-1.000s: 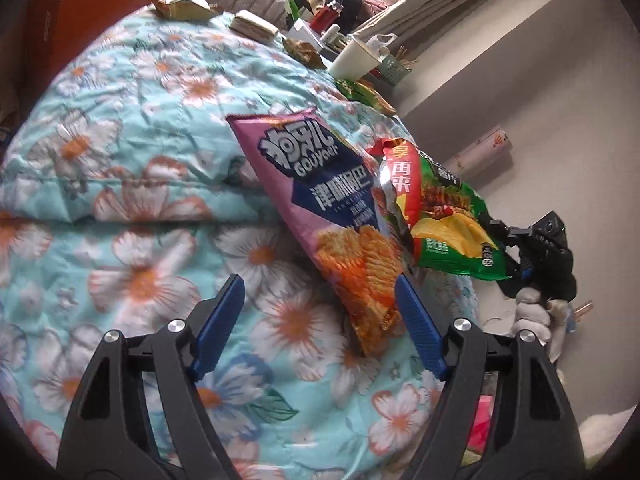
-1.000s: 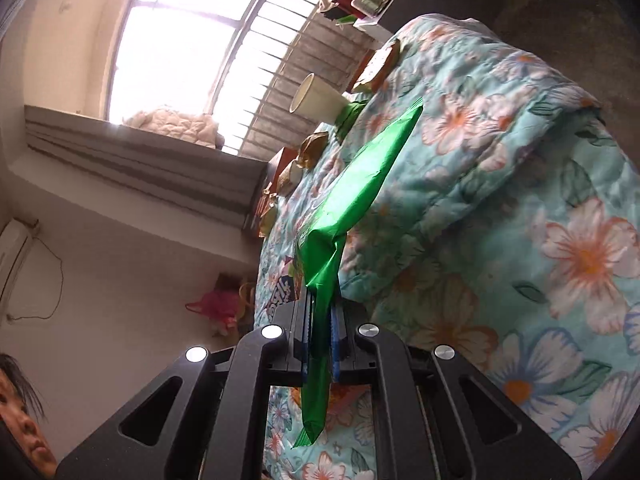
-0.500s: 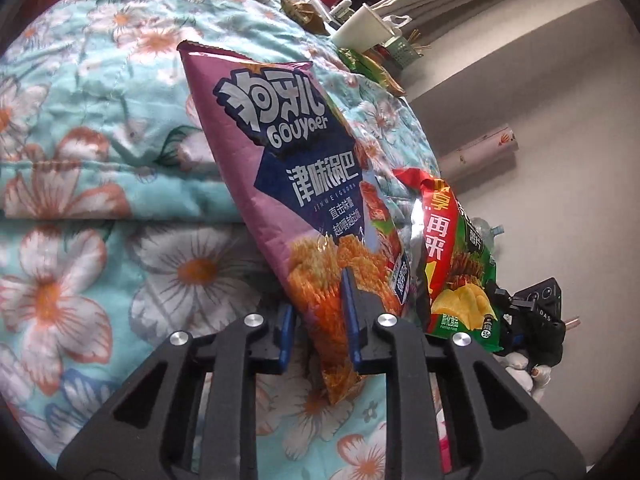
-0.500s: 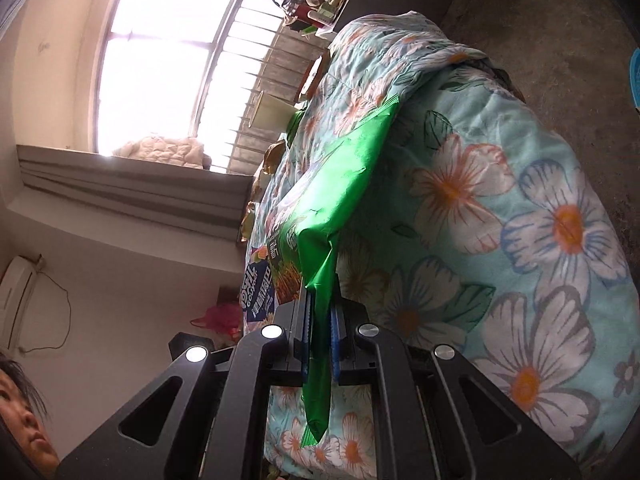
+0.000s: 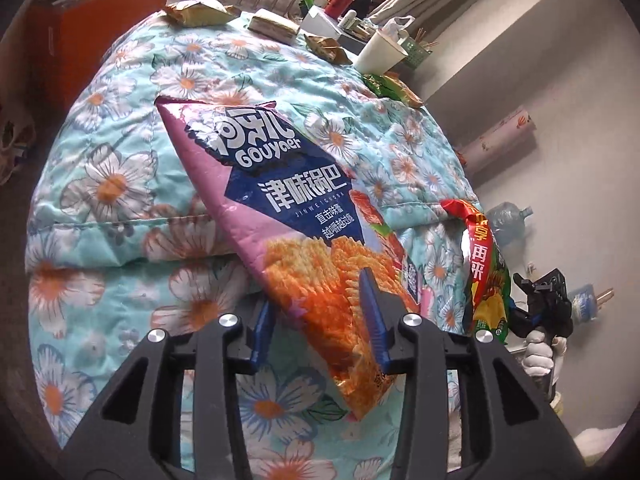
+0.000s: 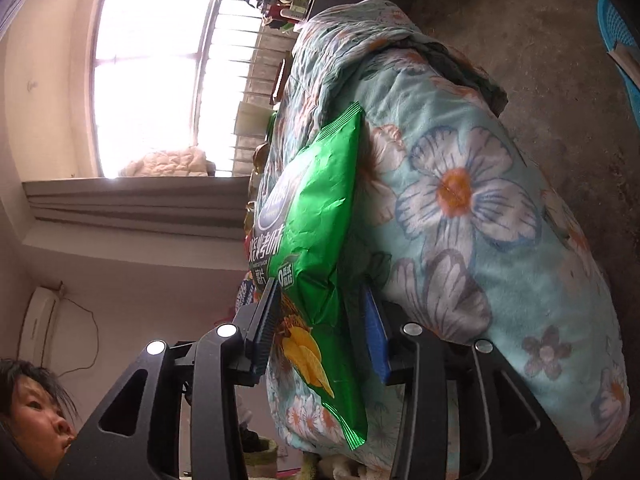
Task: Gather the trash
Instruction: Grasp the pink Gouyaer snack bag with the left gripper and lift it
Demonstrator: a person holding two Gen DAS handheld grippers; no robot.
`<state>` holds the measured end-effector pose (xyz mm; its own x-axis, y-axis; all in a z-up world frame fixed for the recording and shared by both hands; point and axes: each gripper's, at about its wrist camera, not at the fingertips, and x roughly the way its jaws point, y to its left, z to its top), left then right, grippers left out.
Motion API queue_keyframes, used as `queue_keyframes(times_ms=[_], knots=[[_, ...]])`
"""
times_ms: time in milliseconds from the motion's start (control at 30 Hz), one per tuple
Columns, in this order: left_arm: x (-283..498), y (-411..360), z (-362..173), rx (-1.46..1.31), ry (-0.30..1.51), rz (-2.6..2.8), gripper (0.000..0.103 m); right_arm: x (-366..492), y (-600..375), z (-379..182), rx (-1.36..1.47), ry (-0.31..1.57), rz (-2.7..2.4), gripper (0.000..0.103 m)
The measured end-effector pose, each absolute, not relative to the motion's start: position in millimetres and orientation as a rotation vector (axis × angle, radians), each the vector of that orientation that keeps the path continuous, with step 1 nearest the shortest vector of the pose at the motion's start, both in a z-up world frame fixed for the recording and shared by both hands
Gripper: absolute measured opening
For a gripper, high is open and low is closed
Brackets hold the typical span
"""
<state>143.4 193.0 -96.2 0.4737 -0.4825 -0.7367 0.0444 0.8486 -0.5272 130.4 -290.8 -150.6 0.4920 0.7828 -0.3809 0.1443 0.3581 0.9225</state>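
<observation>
A pink and blue snack bag [image 5: 280, 200] lies on the flowered quilt [image 5: 120, 184], its lower end between the fingers of my left gripper [image 5: 318, 326]. Those jaws are opening, and the pads stand off the bag. A green chip bag [image 6: 316, 216] hangs against the quilt's side [image 6: 480, 208] between the fingers of my right gripper [image 6: 320, 326], whose jaws are also opening and no longer pinch it. In the left wrist view the same green bag with its red top [image 5: 486, 276] shows at the right, beside the right gripper's black body [image 5: 544, 300] and a white-gloved hand [image 5: 540, 356].
At the quilt's far end lie several wrappers [image 5: 200, 14], a flat packet [image 5: 272, 26] and a paper cup [image 5: 378, 54]. An orange cabinet [image 5: 92, 20] stands at the far left. A water jug [image 5: 508, 220] and a paper roll [image 5: 500, 140] are by the wall. A person's head [image 6: 32, 404] shows low left.
The left gripper closed on the pink bag, then its jaws widened again. The right gripper sank along the quilt's side and its jaws parted from the green bag.
</observation>
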Motion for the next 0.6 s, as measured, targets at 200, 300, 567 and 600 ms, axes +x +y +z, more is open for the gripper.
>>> queue_keyframes(times_ms=[200,300,567,600], knots=[[156.6,200.4,-135.0,-0.698,1.113,-0.366,0.047,133.2,-286.3,-147.8,1.127,1.026,0.514,0.040],[154.7,207.3,-137.9,-0.764,1.097,-0.378,0.049,131.7,-285.0,-148.1,1.135,1.025,0.516,0.040],[161.6,199.7,-134.1,-0.726,1.062,-0.329,0.047,142.0,-277.0,-149.9,1.146,1.024,0.520,0.040],[162.6,195.6,-131.6,-0.691,1.057,-0.316,0.046,143.3,-275.2,-149.8,1.143,1.026,0.519,0.040]])
